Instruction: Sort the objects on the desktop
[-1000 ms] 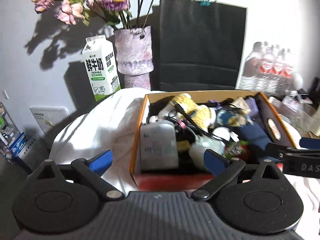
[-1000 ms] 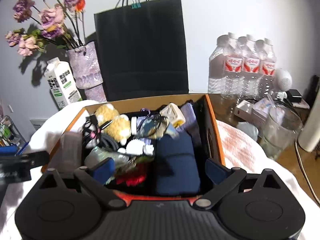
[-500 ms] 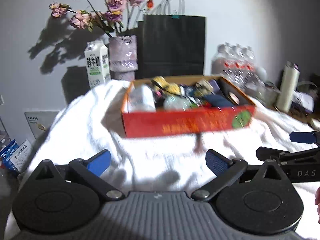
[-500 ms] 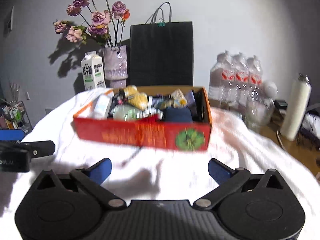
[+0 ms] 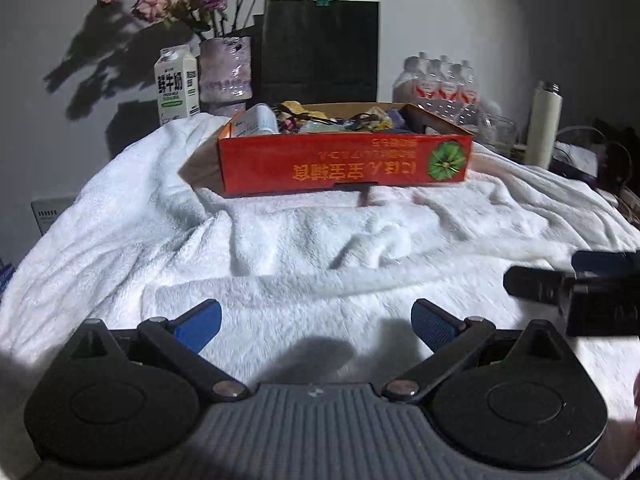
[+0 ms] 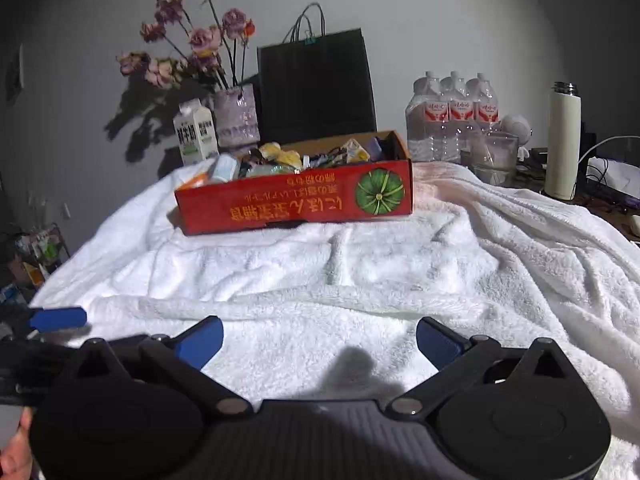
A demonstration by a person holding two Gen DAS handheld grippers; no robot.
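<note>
A red cardboard box (image 5: 344, 164) (image 6: 296, 198) with a green pumpkin print stands on a white towel at the far side of the table, packed with several mixed small objects. My left gripper (image 5: 316, 322) is open and empty, low over the near part of the towel, far short of the box. My right gripper (image 6: 319, 338) is also open and empty, over the near towel. The right gripper's dark body shows at the right edge of the left wrist view, and the left gripper's blue finger (image 6: 58, 318) shows at the left edge of the right wrist view.
Behind the box stand a milk carton (image 5: 176, 88), a purple vase of flowers (image 5: 226, 70) and a black paper bag (image 5: 320, 48). Water bottles (image 6: 452, 116), a glass (image 6: 494, 158) and a white flask (image 6: 564, 144) are at the right. The rumpled white towel (image 6: 360, 264) covers the table.
Both grippers have pulled back from just over the box to the near side of the towel. The box now looks small and far. Both stay open and empty.
</note>
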